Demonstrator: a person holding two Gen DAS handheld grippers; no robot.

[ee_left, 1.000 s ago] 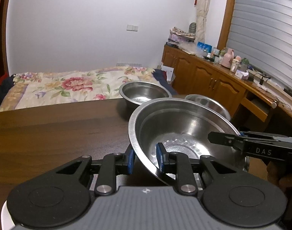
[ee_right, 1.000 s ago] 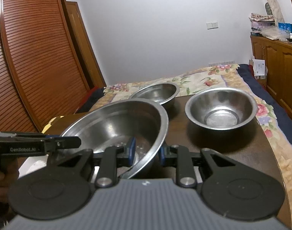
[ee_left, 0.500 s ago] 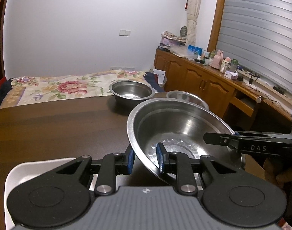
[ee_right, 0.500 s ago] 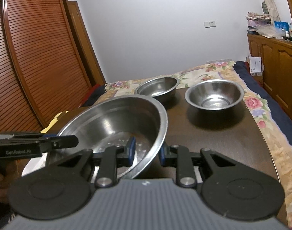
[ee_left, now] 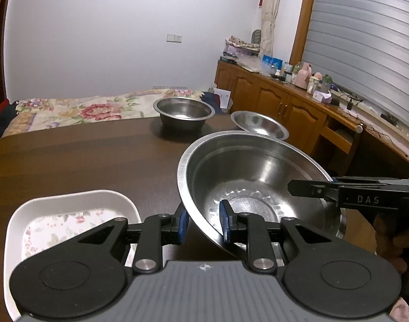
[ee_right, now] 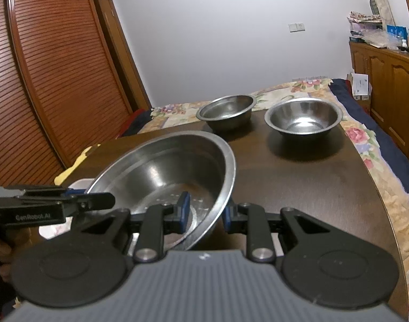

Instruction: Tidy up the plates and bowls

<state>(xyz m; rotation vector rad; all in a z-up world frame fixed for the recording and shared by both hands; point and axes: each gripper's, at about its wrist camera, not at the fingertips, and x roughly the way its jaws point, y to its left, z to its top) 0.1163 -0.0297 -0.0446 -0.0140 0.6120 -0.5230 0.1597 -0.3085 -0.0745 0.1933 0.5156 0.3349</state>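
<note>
A large steel bowl (ee_left: pixel 258 177) (ee_right: pixel 172 166) hangs above the dark wooden table (ee_left: pixel 84 155), held from both sides. My left gripper (ee_left: pixel 203 221) is shut on its near-left rim, one blue pad inside and one outside. On the opposite rim my right gripper (ee_right: pixel 205 212) is shut the same way; it shows in the left wrist view as a black arm (ee_left: pixel 338 190). A white floral rectangular plate (ee_left: pixel 70 214) lies on the table just left of the bowl. Two smaller steel bowls (ee_right: pixel 227 110) (ee_right: pixel 303 115) stand apart at the table's far end.
A bed with a floral cover (ee_left: pixel 78 107) lies beyond the table. Wooden cabinets (ee_left: pixel 285 107) crowded with bottles run along the right wall, and a slatted wardrobe (ee_right: pixel 43 67) stands at the left. The table's rounded edge (ee_right: pixel 378 187) is near on the right.
Both grippers drew back toward me with the large bowl. The two small bowls now sit farther away, and the white plate has come into the left wrist view.
</note>
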